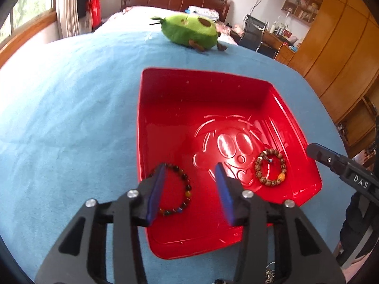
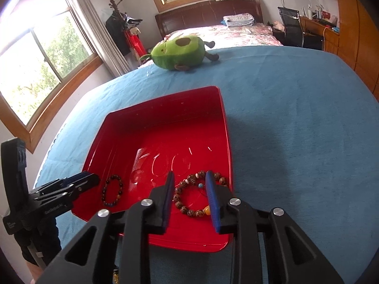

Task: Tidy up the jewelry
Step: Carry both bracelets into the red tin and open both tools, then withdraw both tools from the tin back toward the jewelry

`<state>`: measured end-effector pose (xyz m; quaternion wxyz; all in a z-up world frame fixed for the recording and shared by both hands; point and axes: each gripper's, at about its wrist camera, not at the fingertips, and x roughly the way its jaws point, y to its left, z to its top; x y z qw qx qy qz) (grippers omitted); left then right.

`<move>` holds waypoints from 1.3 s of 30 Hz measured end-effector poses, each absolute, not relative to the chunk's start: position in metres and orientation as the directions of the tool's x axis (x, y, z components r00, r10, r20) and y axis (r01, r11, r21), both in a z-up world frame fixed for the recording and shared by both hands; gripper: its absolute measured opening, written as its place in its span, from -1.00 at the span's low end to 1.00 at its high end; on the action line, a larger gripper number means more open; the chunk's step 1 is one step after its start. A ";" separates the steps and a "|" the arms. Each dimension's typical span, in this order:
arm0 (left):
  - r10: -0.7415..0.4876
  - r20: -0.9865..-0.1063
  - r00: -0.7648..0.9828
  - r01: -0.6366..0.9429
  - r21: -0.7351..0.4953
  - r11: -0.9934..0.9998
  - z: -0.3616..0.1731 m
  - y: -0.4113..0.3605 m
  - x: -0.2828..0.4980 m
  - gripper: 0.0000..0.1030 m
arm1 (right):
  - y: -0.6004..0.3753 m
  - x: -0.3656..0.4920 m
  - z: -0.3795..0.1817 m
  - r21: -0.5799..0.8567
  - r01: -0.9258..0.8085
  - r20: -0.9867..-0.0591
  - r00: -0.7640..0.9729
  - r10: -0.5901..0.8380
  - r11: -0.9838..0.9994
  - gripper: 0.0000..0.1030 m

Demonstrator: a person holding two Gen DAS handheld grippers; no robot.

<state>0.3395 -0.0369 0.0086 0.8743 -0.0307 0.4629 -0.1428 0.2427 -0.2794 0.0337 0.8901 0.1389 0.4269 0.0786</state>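
one "das" label, right claw [image 1: 331, 159]

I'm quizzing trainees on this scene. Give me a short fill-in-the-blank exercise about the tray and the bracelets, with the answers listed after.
1. Both bracelets lie inside the ____ tray.
2. The number of bracelets in the tray is ____: the dark bead bracelet and the brown wooden bead bracelet.
3. The plush toy at the far end of the blanket is shaped like an ____.
4. The left gripper and right gripper both have their fingers ____.

Answers: red; two; avocado; open
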 end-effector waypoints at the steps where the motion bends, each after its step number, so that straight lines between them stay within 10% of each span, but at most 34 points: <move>1: -0.281 -0.796 0.536 0.227 -0.185 0.956 0.012 -0.038 0.337 -0.13 | -0.280 0.242 0.035 0.314 -0.020 -0.736 0.626 0.256 0.949 -0.46; 23: -0.216 -0.734 0.644 0.203 -0.108 0.973 0.066 -0.032 0.287 0.36 | -0.295 0.214 0.049 0.296 0.039 -0.743 0.638 0.204 0.954 -0.46; 39: -0.209 -0.806 0.554 0.234 -0.090 0.968 0.015 0.001 0.221 0.29 | -0.292 0.162 0.020 0.293 0.037 -0.780 0.588 0.216 0.955 -0.46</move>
